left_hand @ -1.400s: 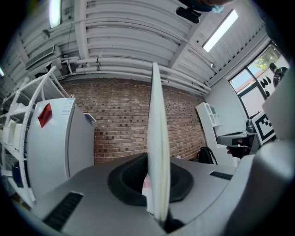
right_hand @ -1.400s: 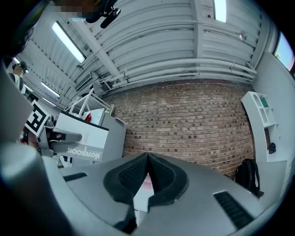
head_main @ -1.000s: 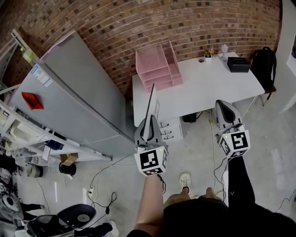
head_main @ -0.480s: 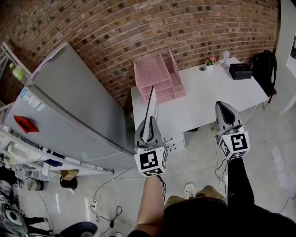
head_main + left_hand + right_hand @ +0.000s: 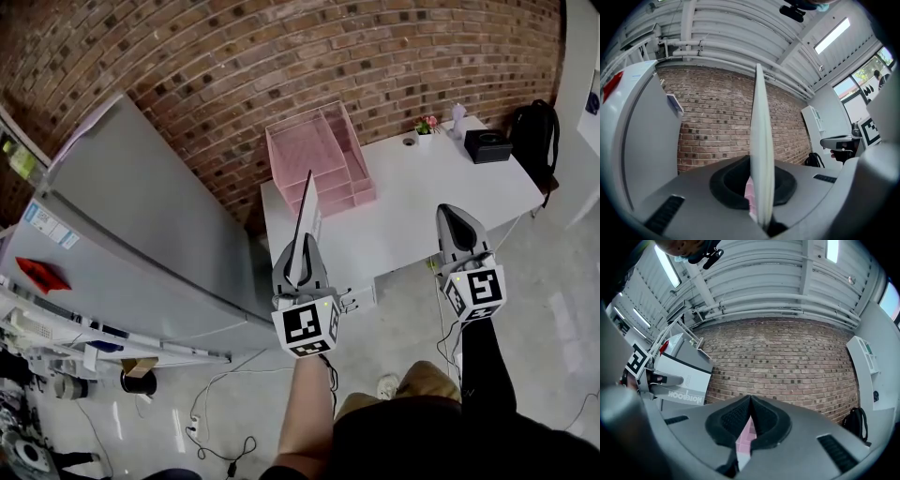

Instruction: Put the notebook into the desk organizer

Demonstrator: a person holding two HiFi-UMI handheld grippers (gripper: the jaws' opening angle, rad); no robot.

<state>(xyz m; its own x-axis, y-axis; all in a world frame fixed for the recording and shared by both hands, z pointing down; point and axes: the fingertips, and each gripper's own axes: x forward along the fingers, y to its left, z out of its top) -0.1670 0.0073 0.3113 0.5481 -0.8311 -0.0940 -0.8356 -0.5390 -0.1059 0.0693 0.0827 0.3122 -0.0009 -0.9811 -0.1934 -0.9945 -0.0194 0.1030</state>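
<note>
My left gripper is shut on a thin grey notebook that stands on edge and points toward the desk. In the left gripper view the notebook rises edge-on from between the closed jaws. The pink desk organizer, a stack of open trays, stands at the back left of the white desk against the brick wall. My right gripper is shut with nothing in it, held above the desk's front edge. In the right gripper view the notebook shows at the left, held by the other gripper.
A tall grey refrigerator stands left of the desk. A black box, a small flower pot and a black backpack are at the desk's far right. Cables lie on the floor. A drawer unit sits under the desk.
The view has shifted closer to the desk; the organizer and desk sit slightly nearer to the grippers. Both grippers keep the same pose, the notebook still held.
</note>
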